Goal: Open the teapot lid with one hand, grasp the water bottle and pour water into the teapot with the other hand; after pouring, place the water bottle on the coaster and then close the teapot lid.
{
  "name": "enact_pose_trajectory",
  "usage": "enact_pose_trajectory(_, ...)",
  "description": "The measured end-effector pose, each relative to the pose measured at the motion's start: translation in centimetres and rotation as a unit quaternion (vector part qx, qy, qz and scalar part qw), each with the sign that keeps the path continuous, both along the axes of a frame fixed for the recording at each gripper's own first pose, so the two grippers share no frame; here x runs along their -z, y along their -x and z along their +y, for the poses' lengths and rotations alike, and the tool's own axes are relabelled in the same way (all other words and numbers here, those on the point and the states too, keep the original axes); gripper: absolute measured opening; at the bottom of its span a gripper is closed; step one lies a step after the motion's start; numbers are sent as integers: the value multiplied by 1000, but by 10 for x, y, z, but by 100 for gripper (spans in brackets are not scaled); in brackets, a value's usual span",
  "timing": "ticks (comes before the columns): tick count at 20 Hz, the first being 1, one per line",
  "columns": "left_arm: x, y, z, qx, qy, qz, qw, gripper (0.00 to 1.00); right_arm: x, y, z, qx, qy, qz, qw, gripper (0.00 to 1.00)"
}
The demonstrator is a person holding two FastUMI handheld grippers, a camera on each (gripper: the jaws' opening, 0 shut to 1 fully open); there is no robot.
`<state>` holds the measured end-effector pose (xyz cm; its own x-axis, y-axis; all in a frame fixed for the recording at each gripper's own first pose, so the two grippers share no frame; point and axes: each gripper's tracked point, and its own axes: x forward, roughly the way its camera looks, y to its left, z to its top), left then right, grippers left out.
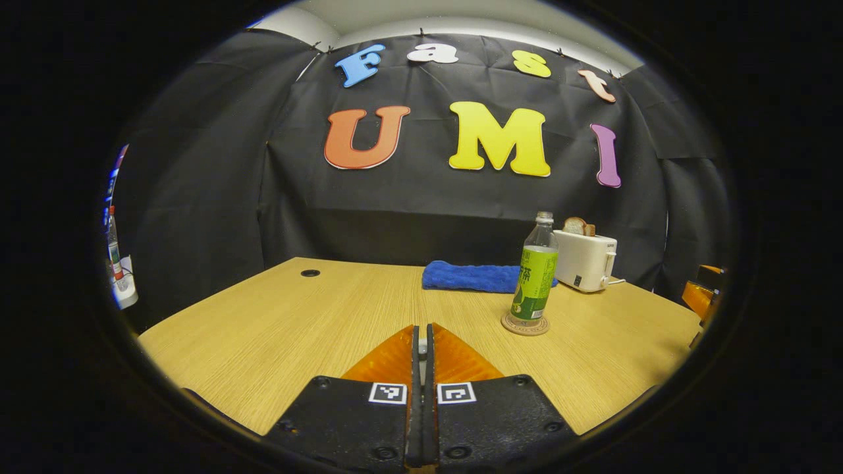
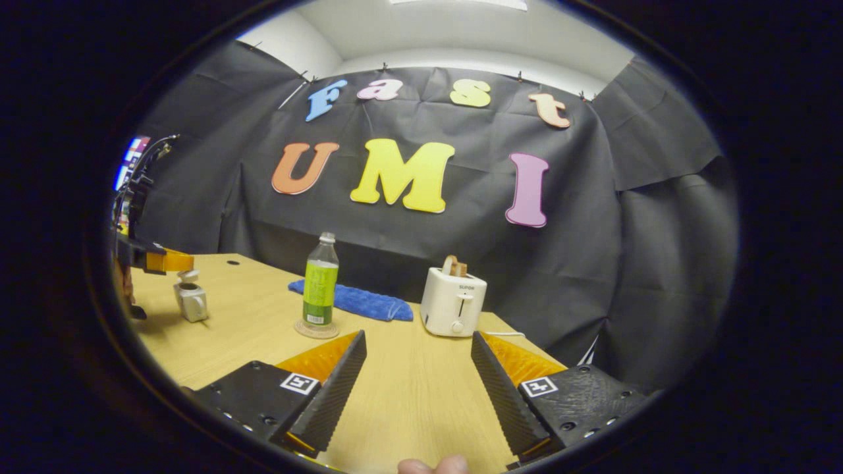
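A clear water bottle (image 1: 535,273) (image 2: 320,280) with a green label stands upright on a round coaster (image 1: 525,324) (image 2: 317,329) in mid-table. In the right gripper view a small pale teapot (image 2: 191,304) sits at the far left with its mouth uncovered. Its lid (image 2: 188,274) hangs just above it, and my left gripper (image 2: 172,262) is shut on it. In the left gripper view my left gripper (image 1: 423,332) is shut, with a small pale piece between the tips. My right gripper (image 2: 418,339) stands open over the near table, right of the bottle, with nothing between its fingers.
A blue towel (image 1: 469,276) (image 2: 359,301) lies behind the bottle. A white toaster (image 1: 585,261) (image 2: 453,301) with a bread slice stands at the back right. The wooden table (image 1: 276,316) has a cable hole (image 1: 310,272) at the back left. A fingertip (image 2: 431,466) shows at the bottom edge.
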<state>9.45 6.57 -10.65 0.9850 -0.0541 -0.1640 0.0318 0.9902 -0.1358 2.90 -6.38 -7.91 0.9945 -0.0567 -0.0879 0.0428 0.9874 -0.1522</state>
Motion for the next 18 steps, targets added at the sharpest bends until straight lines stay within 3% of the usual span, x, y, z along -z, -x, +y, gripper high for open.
enact_pose_trajectory(5,5,0,-3,2,-7,7,1000,3,9,0,2,-5,-21,20,1000,99)
enact_pose_trajectory(8,6,2,-2,0,-10,10,1000,3,7,1,-1,-2,-25,16,1000,93)
enact_pose_trajectory(12,8,3,1,-7,-18,16,1000,3,9,2,0,-4,-28,19,999,96)
enact_pose_trajectory(18,14,4,1,-14,-26,36,999,4,11,4,-1,-4,-34,23,999,92)
